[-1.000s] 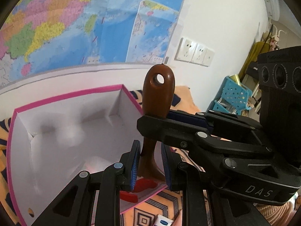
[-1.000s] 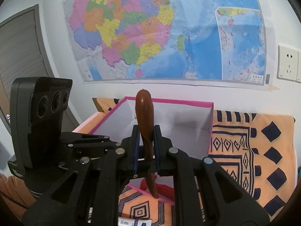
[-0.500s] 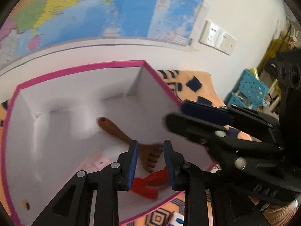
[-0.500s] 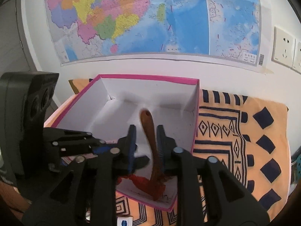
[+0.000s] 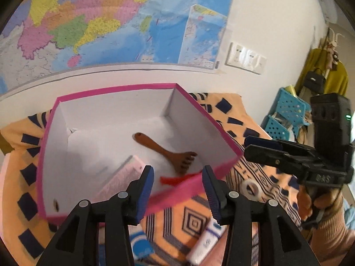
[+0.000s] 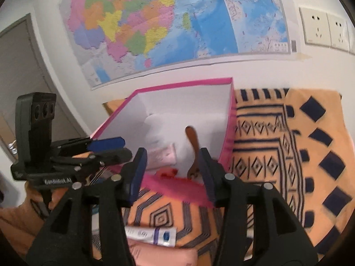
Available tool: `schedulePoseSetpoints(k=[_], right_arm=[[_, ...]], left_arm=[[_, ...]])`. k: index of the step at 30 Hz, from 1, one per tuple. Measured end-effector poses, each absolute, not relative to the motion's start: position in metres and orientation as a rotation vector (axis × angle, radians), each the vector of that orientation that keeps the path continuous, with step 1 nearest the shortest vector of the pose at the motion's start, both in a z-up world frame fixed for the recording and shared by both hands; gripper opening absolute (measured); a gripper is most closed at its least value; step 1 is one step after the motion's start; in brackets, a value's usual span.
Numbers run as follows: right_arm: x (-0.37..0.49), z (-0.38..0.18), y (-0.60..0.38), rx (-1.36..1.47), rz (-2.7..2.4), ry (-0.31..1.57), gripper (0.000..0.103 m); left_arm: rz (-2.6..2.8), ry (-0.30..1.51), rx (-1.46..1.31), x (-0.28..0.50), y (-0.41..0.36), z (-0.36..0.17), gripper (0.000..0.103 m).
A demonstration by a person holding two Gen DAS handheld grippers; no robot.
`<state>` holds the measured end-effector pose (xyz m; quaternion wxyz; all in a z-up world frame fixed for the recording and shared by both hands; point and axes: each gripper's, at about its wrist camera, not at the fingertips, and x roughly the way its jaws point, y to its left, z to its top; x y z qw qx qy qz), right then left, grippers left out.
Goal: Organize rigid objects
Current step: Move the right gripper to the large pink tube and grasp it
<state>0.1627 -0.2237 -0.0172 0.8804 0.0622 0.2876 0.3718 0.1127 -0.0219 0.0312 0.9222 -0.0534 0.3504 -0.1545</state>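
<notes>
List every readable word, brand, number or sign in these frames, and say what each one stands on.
"GenRobot.AI": white print on the left gripper body, slightly blurred.
"DAS": raised letters on the right gripper body, faint.
Tube: printed label, too blurred to read.
Map: place names and legend too small to read.
Pink booklet in the box: print illegible.

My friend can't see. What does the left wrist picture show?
A brown wooden scratcher lies in a white box with a pink rim. The open left gripper hovers at its near edge, holding nothing. The box sits on an orange patterned cloth.
</notes>
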Motion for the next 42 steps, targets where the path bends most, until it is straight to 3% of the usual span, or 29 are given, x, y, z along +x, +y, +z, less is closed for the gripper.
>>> schedulePoseSetpoints(k=[20, 42], right_arm=[[0.104, -0.107, -0.257, 0.168, 0.710, 0.812, 0.050], [0.090, -0.134, -0.244, 0.145, 0.686, 0.866, 0.050]], left_arm=[[-0.387, 0.909, -0.177, 0.022, -0.025, -0.039, 0.047], [-0.427, 0.979, -0.197, 0.005, -0.038, -0.057, 0.046]])
